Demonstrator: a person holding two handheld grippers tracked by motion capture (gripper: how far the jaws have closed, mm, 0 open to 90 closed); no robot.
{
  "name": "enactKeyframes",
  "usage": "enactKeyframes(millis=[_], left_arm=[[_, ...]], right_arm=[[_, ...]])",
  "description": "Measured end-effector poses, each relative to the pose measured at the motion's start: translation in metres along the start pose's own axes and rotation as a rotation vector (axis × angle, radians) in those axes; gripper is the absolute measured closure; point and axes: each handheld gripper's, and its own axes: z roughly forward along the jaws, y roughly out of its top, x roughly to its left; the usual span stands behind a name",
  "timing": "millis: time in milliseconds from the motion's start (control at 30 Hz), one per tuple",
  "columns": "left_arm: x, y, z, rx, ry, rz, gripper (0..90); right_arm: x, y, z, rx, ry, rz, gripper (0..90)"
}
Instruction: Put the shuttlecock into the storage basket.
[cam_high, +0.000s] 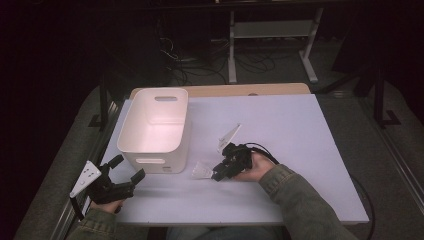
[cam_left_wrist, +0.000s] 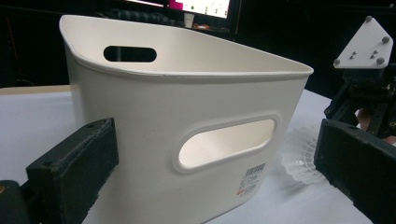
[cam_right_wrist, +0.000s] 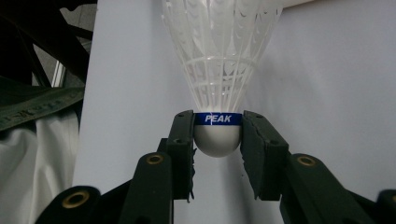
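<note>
High view: right gripper (cam_high: 216, 173) clamps shuttlecock (cam_high: 201, 170) on table (cam_high: 300, 150) just beside white bin (cam_high: 155, 127); left gripper view: left gripper (cam_left_wrist: 215, 163) wide open w/ nothing between, facing bin; right gripper view: pads squeeze cork.

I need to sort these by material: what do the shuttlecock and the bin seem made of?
Shuttlecock: likely plastic; white moulded mesh skirt, smooth rounded white head with a blue band.
Bin: likely plastic; cream, smooth, slightly glossy, with moulded handle slots.
</note>
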Motion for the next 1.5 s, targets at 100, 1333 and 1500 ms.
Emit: enactKeyframes(millis=[100, 1333, 1500], left_arm=[[0.0, 0.0, 0.0, 0.001, 0.001, 0.001, 0.0], [0.0, 0.0, 0.002, -0.001, 0.0, 0.011, 0.0], [0.0, 0.0, 0.002, 0.0, 0.001, 0.008, 0.0]], right_arm=[[0.002, 0.001, -0.005, -0.014, -0.011, 0.009, 64.1], [0.014, 0.035, -0.083, -0.171, -0.11, 0.019, 64.1], [0.014, 0.043, -0.091, -0.204, -0.121, 0.022, 64.1]])
